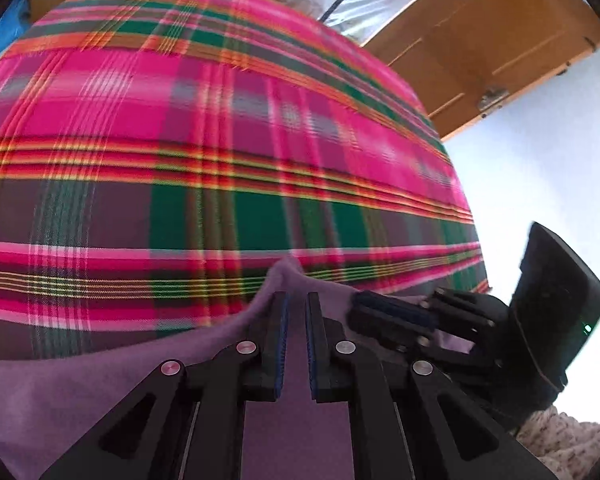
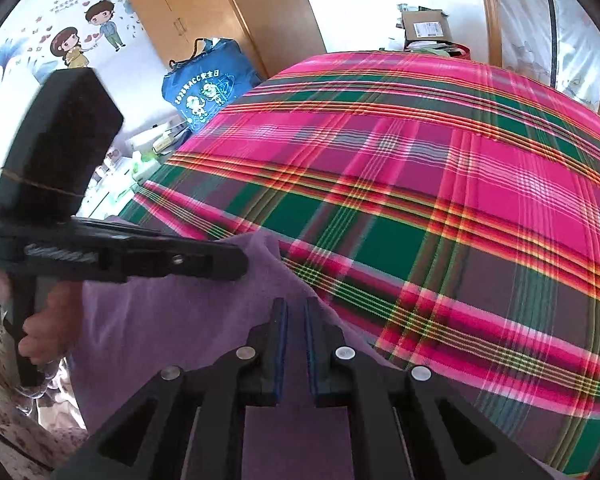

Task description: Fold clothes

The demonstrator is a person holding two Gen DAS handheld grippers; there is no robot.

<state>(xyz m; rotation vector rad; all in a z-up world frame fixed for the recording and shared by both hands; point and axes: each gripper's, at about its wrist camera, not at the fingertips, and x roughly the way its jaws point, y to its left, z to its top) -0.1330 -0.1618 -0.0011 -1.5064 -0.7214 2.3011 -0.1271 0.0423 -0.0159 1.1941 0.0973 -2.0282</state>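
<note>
Plaid bedding (image 1: pixel 220 140) fills the left wrist view; the purple garment (image 1: pixel 60 392) drapes at six o'clock, soft and light, its edge pinched in the left gripper (image 1: pixel 297 320). The right gripper (image 1: pixel 392 316) sits at three o'clock. From the right wrist, the right gripper (image 2: pixel 296 328) also clamps the cloth; a blue bag (image 2: pixel 204 92) stands clear at eleven o'clock.

Both grippers, left gripper (image 1: pixel 297 312) and right gripper (image 2: pixel 296 316), are matte black with blue ribbed finger pads (image 1: pixel 283 340) and round silver screws (image 1: pixel 247 347). The right gripper's housing carries a green indicator light (image 1: pixel 588 328). The person's sleeve (image 2: pixel 4 428) is pale, speckled fabric.
</note>
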